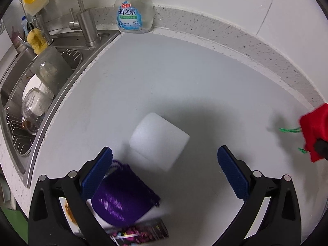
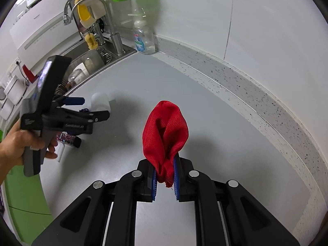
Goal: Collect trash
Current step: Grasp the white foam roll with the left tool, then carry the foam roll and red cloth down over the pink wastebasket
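The right gripper [image 2: 165,181], low in the frame's centre, is clamped on a small red woven fabric pouch [image 2: 165,133], held clear above the pale grey tabletop [image 2: 205,123]. The left gripper [image 1: 165,160] stands wide with nothing between its blue pads, over a white paper roll [image 1: 158,138] lying beside a purple fabric pouch [image 1: 123,201] at lower left

"999" on soap bottle [image 1: 133,12] label

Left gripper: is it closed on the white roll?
No, the left gripper stands wide open above the counter, with the white roll lying untouched between its pads.
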`<state>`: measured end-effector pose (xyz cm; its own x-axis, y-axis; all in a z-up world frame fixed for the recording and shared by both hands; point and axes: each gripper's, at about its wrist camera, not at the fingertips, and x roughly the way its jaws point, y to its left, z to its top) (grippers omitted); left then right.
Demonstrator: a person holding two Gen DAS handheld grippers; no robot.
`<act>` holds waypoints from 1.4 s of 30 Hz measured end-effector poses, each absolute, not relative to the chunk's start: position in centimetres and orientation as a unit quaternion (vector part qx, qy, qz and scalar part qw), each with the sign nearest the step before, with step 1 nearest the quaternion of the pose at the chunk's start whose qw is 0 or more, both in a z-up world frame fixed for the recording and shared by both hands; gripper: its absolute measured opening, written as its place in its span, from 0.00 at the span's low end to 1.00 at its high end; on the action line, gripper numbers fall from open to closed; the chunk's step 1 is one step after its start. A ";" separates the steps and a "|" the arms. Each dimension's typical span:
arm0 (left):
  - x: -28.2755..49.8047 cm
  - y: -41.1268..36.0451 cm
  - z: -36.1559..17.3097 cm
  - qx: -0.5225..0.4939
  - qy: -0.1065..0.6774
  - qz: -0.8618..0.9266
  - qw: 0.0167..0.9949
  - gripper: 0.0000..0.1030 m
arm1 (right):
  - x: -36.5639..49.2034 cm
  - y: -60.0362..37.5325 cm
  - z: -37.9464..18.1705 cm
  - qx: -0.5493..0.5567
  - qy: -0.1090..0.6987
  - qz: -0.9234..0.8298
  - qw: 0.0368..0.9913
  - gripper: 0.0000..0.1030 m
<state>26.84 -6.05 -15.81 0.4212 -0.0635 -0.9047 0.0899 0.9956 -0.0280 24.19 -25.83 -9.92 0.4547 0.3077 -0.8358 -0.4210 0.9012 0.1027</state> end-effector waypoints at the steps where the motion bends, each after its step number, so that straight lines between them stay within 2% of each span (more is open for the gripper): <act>1: 27.0 -6.0 -16.0 0.012 0.537 -0.046 0.842 0.97 | 24.2 -26.0 -9.9 -0.059 0.476 0.213 0.851 0.12; 3: 27.3 -6.0 -16.3 0.016 0.538 -0.048 0.842 0.95 | 24.2 -26.2 -9.9 -0.058 0.476 0.212 0.852 0.12; 5: 27.4 -6.0 -16.4 0.019 0.541 -0.049 0.839 0.78 | 24.3 -26.3 -10.0 -0.058 0.476 0.211 0.852 0.12; 6: 27.5 -6.1 -16.5 0.024 0.544 -0.045 0.838 0.62 | 24.3 -26.3 -10.0 -0.058 0.477 0.211 0.851 0.12; 7: 27.6 -6.1 -16.6 0.026 0.545 -0.043 0.837 0.57 | 24.3 -26.3 -10.1 -0.058 0.477 0.211 0.851 0.12; 23: 22.8 -6.0 -12.3 0.025 0.501 -0.057 0.863 0.53 | 22.4 -24.6 -8.8 -0.064 0.462 0.229 0.854 0.12; 32: 15.1 -3.6 -8.9 0.004 0.480 -0.055 0.875 0.53 | 17.9 -20.5 -7.2 -0.078 0.448 0.260 0.852 0.12; 42: 3.5 3.2 -6.2 -0.026 0.467 -0.018 0.884 0.53 | 10.3 -12.0 -6.2 -0.096 0.437 0.329 0.832 0.12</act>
<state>3.54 3.22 -6.18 0.5626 -0.0559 -0.8249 0.0063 0.9980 -0.0633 10.30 -12.02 -6.23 0.4017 0.4630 -0.7901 -0.6302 0.7658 0.1284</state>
